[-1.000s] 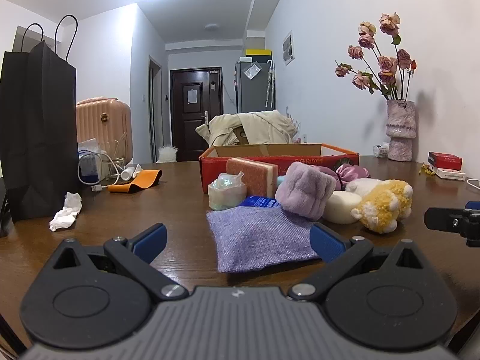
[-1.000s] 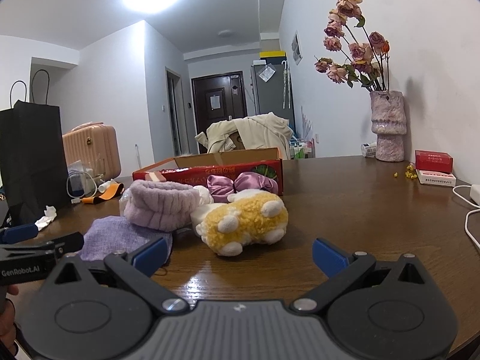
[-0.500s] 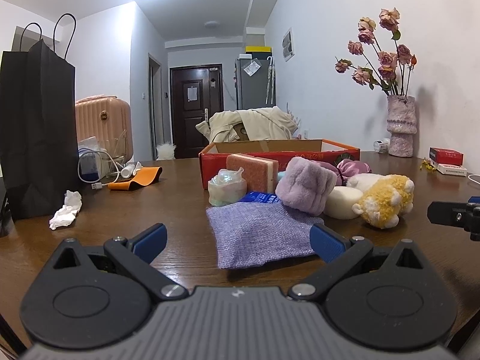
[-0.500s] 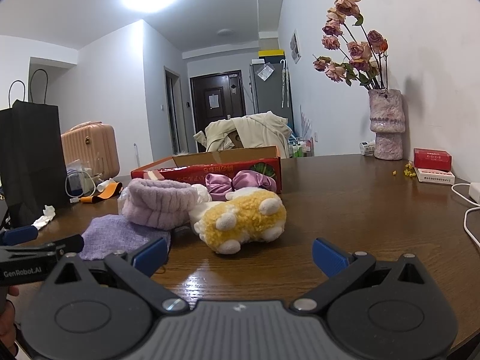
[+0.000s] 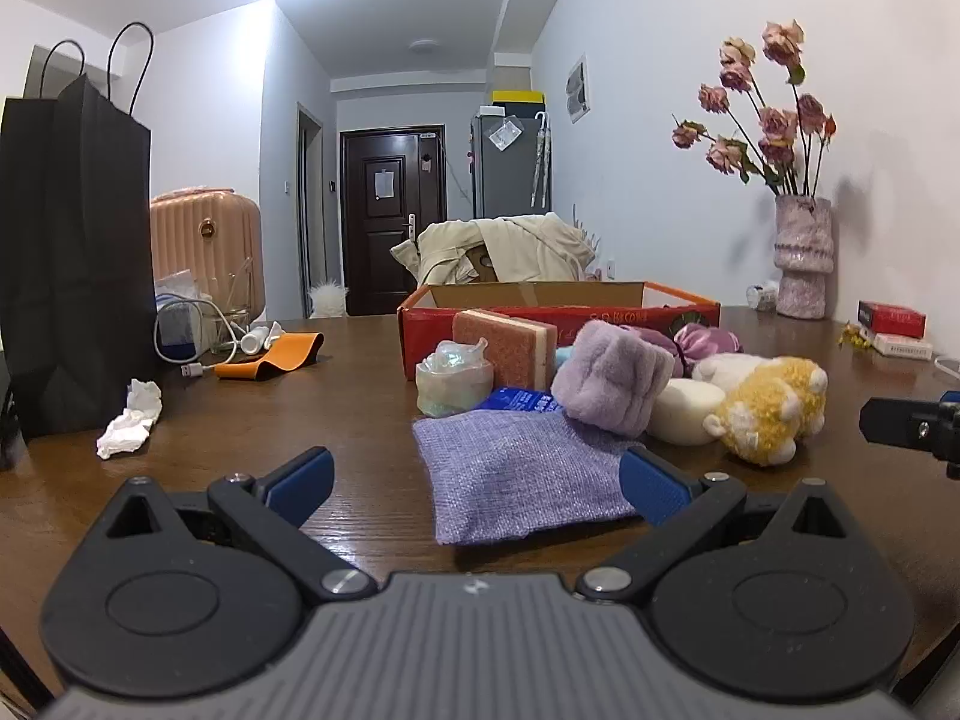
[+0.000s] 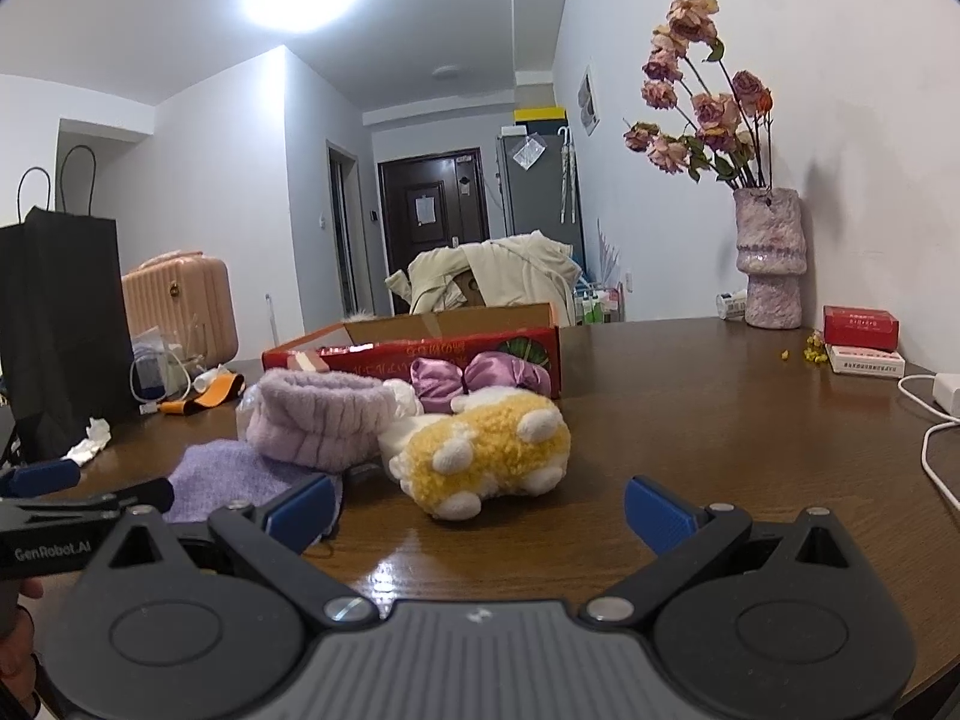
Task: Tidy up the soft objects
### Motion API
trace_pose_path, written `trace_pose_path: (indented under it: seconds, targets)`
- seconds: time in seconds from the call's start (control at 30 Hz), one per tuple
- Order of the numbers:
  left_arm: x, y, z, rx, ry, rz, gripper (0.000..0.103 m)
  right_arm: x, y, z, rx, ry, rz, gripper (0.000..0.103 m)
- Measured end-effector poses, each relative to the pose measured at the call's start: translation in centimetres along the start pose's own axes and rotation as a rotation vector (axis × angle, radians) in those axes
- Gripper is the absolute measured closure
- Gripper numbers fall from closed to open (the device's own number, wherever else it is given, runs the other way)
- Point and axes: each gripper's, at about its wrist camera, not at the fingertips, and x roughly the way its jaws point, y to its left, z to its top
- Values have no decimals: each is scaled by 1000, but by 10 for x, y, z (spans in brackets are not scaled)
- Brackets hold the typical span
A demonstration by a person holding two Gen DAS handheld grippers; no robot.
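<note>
On the wooden table [image 5: 360,420], the left gripper [image 5: 474,483] is hovering with fingers spread and empty, the purple cloth [image 5: 516,474] lying flat just ahead; the right gripper [image 6: 480,507], equally spread and empty, is facing the yellow plush [image 6: 486,450], lying crosswise.

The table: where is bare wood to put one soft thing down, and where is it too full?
Bare wood lies between the crumpled tissue and the purple cloth, and right of the yellow plush toy, toward the vase and the white cable. It is crowded in front of the red box: sponge, purple headband and toy touch.
</note>
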Motion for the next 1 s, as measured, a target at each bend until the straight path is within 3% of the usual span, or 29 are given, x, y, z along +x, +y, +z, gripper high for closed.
trace_pose_path:
  seconds: [0.43, 0.57, 0.67, 0.83, 0.93, 1.0]
  targets:
    - [28, 19, 31, -70, 102, -30, 0, 33, 7, 18, 9, 10, 39, 0]
    - [35, 7, 48, -81, 111, -107, 0, 49, -7, 32, 32, 7, 27, 0]
    - [45, -7, 53, -98, 160, -181, 0, 64, -26, 42, 84, 14, 19, 2]
    - [55, -38, 57, -51, 169, -221, 0, 91, -51, 54, 147, 76, 71, 9]
    - [68, -53, 58, -74, 229, -278, 5, 111, -61, 63, 131, 108, 146, 14]
    - [77, -61, 58, -93, 264, -268, 10, 126, -71, 70, 144, 150, 186, 25]
